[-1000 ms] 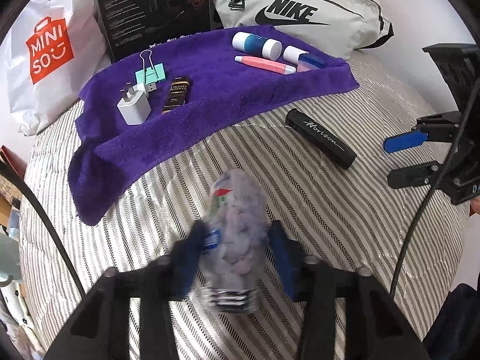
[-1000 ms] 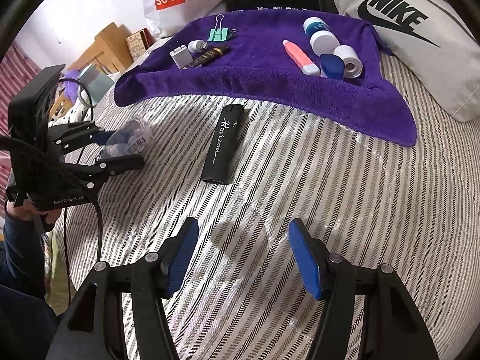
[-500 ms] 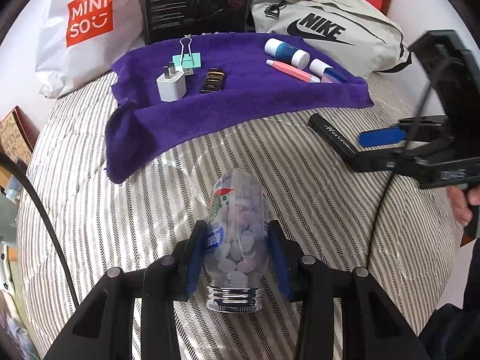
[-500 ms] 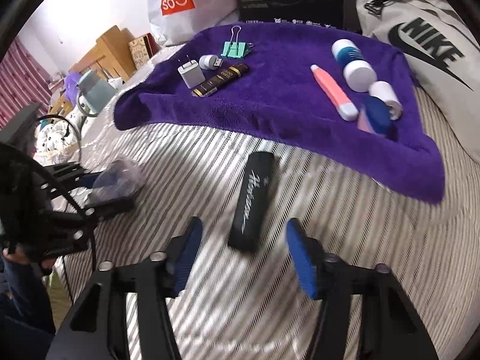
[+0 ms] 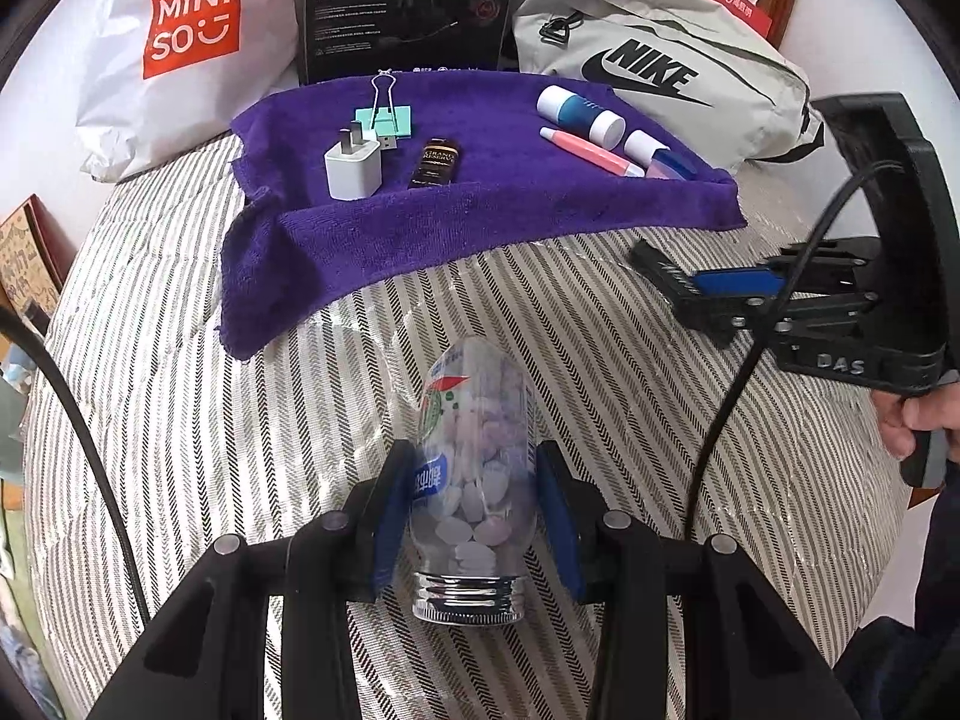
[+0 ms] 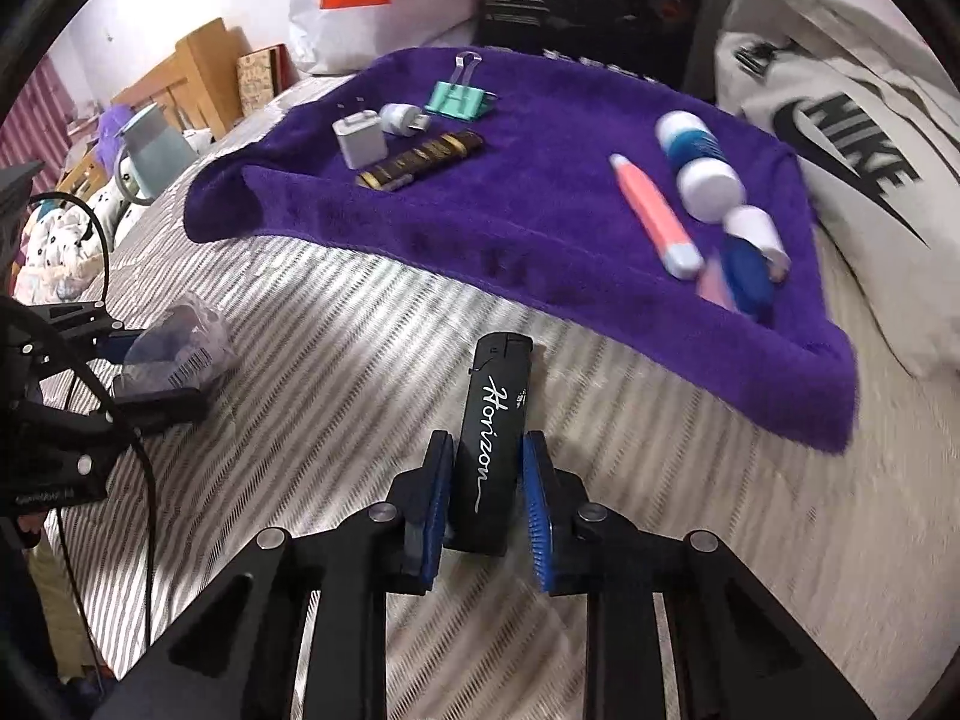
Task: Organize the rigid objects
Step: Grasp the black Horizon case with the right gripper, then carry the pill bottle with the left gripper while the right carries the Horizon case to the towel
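Observation:
My left gripper [image 5: 474, 516] is shut on a clear bottle [image 5: 477, 450] of pale tablets with a silver cap, held low over the striped bed cover. It also shows at the left of the right wrist view, where the left gripper [image 6: 156, 378] holds the bottle [image 6: 180, 342]. My right gripper [image 6: 487, 498] has its blue pads against both sides of a black lighter [image 6: 495, 420] marked "Horizon", which lies just in front of the purple towel [image 6: 540, 192]. The towel [image 5: 480, 210] carries a white charger plug [image 5: 353, 171], a teal binder clip [image 5: 384, 120], a dark stick [image 5: 433, 163], a blue-and-white bottle [image 5: 579, 114] and a pink tube [image 5: 591, 151].
Behind the towel stand a white Miniso bag [image 5: 180, 42], a black box [image 5: 408, 6] and a grey Nike bag [image 5: 654, 72]. A black cable [image 5: 720, 420] hangs from the right gripper across the bed. Wooden furniture [image 6: 198, 78] and clutter lie off the bed's left side.
My right gripper moved forward over the black lighter and its jaws closed from wide open onto it. The left gripper kept the bottle and shifted slightly towards the towel.

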The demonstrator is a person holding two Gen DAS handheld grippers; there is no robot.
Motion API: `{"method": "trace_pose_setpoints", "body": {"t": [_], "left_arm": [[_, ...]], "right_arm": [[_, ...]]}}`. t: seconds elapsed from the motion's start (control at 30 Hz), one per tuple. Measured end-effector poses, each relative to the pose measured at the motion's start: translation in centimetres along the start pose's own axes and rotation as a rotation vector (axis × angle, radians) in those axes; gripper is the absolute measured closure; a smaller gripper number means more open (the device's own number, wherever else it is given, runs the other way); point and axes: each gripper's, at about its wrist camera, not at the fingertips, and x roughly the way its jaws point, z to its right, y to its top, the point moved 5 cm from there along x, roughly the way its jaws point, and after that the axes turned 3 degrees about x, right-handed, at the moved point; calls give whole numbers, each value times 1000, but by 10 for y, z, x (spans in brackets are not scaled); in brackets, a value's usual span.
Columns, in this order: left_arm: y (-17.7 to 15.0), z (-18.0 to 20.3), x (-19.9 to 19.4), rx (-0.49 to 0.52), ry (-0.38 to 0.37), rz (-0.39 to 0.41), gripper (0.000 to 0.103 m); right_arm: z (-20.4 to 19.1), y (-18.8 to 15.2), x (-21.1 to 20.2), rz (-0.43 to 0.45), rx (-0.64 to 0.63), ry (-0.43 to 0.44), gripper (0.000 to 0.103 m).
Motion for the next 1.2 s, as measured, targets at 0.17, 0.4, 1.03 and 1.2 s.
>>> {"method": "trace_pose_setpoints", "body": {"t": [0.17, 0.4, 1.03, 1.2], "left_arm": [[1, 2, 1, 8, 13, 1, 64], [4, 5, 3, 26, 38, -12, 63], [4, 3, 2, 19, 55, -14, 64], [8, -9, -7, -16, 56, -2, 64]], "right_arm": [[8, -11, -8, -24, -14, -26, 80], [8, -12, -2, -17, -28, -54, 79], [17, -19, -10, -20, -21, 3, 81], [20, -18, -26, 9, -19, 33, 81]]}}
